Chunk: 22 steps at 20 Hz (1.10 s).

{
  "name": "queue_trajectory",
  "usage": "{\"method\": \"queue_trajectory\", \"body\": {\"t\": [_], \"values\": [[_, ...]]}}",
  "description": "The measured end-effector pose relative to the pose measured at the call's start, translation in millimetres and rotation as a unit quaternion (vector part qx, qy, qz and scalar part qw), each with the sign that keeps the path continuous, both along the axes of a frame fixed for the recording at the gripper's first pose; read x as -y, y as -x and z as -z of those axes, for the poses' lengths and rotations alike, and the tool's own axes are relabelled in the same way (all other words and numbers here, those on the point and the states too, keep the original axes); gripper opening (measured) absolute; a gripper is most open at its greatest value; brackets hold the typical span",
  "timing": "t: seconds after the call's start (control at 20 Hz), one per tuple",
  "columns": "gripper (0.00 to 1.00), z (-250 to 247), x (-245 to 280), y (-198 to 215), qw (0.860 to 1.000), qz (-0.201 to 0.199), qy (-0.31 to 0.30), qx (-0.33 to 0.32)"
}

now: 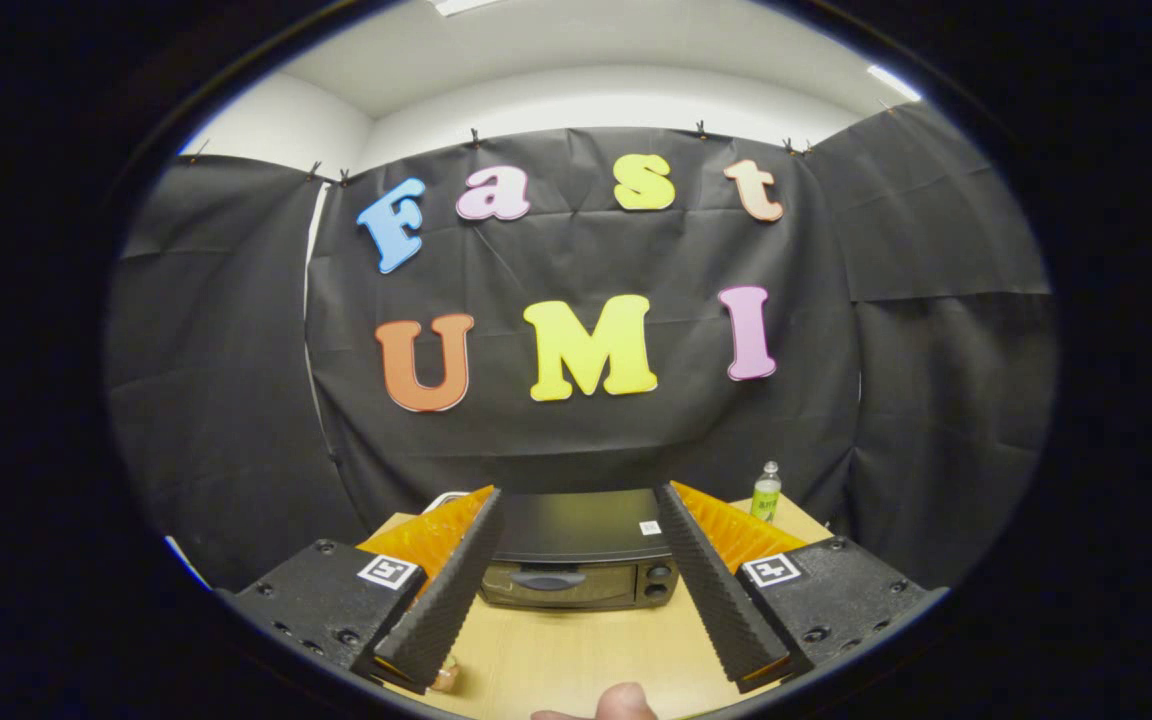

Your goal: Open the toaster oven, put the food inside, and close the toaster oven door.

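Observation:
A dark toaster oven [581, 560] stands on the wooden table [586, 655], its glass door closed and its handle across the front, knobs at the right side. My gripper [576, 498] is raised above the table and held open, with a wide gap between its fingers and nothing in it. The oven shows between and beyond the fingers. A small pale piece of food [444, 678] lies on the table close to the left finger's base, partly hidden by it.
A green bottle with a white cap [765, 492] stands at the table's back right, beyond the right finger. A white object's edge [446, 496] peeks out behind the left finger. A person's fingertip [624, 702] shows at the table's near edge. Black cloth walls surround the booth.

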<state>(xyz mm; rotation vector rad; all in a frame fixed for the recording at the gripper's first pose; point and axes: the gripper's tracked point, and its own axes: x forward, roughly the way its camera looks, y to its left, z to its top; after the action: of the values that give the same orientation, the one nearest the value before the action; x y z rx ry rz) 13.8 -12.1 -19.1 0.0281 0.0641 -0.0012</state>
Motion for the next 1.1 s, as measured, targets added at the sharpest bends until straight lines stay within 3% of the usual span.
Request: {"method": "queue_trajectory", "body": {"t": [0.45,1.1], "values": [[1.0,32.1,2.5,-34.3,1.0,-0.012,0.012,-0.026],[1.0,194.8,-31.7,-169.3,0.986,-0.05,0.012,-0.159]]}}
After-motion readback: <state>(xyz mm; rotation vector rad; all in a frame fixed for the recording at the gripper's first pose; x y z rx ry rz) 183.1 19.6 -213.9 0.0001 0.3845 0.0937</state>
